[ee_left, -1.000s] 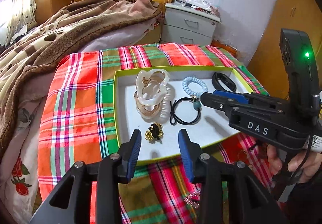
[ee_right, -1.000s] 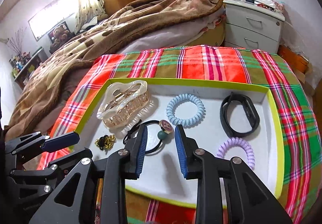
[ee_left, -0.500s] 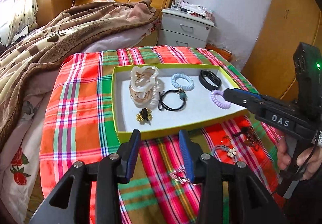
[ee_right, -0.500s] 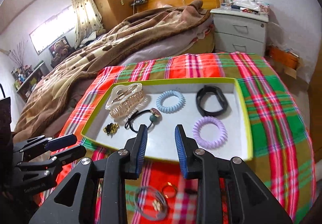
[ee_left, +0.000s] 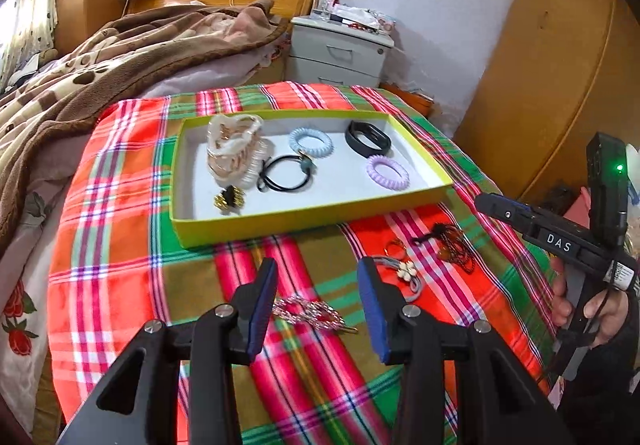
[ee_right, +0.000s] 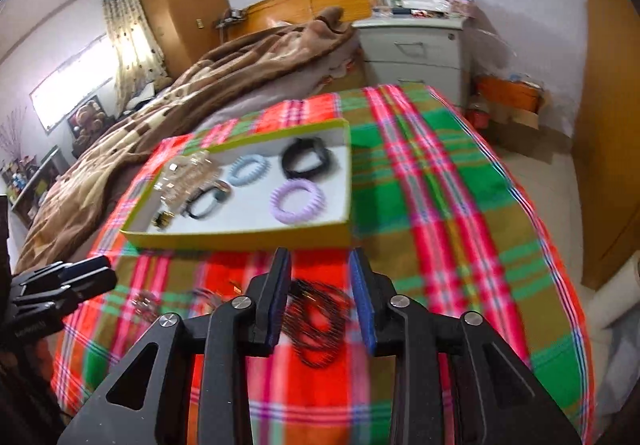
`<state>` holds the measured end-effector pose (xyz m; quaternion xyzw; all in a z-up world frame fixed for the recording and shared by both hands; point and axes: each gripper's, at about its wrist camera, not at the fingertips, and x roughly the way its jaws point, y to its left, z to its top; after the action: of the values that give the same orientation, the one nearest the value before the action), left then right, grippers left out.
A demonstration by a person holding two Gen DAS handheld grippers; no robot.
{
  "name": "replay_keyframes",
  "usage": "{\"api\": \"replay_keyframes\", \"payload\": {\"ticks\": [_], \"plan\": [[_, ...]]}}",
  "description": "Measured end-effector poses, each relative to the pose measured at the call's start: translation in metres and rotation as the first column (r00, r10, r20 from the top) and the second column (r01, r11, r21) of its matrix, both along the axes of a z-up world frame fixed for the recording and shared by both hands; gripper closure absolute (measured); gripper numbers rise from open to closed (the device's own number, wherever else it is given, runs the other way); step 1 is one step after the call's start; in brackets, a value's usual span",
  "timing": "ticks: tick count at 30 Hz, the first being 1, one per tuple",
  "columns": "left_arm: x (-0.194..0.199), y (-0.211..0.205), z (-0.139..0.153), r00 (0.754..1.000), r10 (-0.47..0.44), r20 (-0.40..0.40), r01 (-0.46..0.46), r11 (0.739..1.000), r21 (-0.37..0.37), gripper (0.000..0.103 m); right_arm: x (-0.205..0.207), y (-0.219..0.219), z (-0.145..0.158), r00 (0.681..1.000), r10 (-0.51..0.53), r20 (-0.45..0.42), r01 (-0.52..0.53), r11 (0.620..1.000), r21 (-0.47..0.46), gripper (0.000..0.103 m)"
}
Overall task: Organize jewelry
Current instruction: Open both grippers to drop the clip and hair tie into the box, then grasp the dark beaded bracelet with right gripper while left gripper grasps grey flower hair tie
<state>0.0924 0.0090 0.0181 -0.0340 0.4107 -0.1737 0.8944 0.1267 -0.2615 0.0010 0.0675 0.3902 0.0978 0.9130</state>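
A yellow-green tray (ee_left: 308, 221) (ee_right: 244, 235) on the plaid cloth holds a clear hair claw (ee_left: 232, 149), blue coil tie (ee_left: 311, 143), black band (ee_left: 368, 137), purple coil tie (ee_left: 387, 172) (ee_right: 298, 201), black hair tie (ee_left: 284, 175) and a gold-black piece (ee_left: 228, 199). Loose in front of it lie a pink chain (ee_left: 312, 311), a flower hair tie (ee_left: 404, 273), rings (ee_left: 394, 245) and a black necklace (ee_left: 456, 241) (ee_right: 316, 321). My left gripper (ee_left: 316, 301) is open above the pink chain. My right gripper (ee_right: 320, 297) is open, low over the black necklace.
The plaid-covered table (ee_left: 120, 245) stands beside a bed with a brown blanket (ee_left: 100, 65). A white nightstand (ee_left: 340, 53) is behind it and a wooden wardrobe (ee_left: 560, 85) at right. The right gripper's body (ee_left: 560, 241) shows at the left wrist view's right edge.
Both grippers have pulled back from the tray toward the table's near side. The loose jewelry in front of the tray has come into view. The right gripper dropped toward the black necklace.
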Motion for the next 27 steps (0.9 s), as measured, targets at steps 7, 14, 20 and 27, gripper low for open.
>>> {"api": "replay_keyframes", "payload": {"ticks": [7,14,20,27], "plan": [[-0.003,-0.009,-0.008,1.000,-0.013,-0.012,0.013,1.000,-0.002,0.060,-0.005,0.000,-0.016,0.998,0.055,-0.029,-0.055,0.998,-0.014,0.058],[-0.005,-0.010,-0.012,1.000,-0.012,-0.024,0.012,1.000,0.006,0.060,0.011,0.017,-0.028,0.991,0.108,-0.074,-0.116,0.985,-0.127,0.058],[-0.005,-0.010,-0.013,1.000,-0.005,-0.026,0.005,1.000,0.005,0.060,0.014,0.025,-0.031,0.983,0.157,-0.098,-0.174,0.965,-0.196,0.058],[-0.003,-0.010,-0.013,1.000,0.001,-0.029,0.000,1.000,0.010,0.060,0.012,0.035,-0.036,0.974,0.199,-0.109,-0.219,0.950,-0.224,0.058]]}}
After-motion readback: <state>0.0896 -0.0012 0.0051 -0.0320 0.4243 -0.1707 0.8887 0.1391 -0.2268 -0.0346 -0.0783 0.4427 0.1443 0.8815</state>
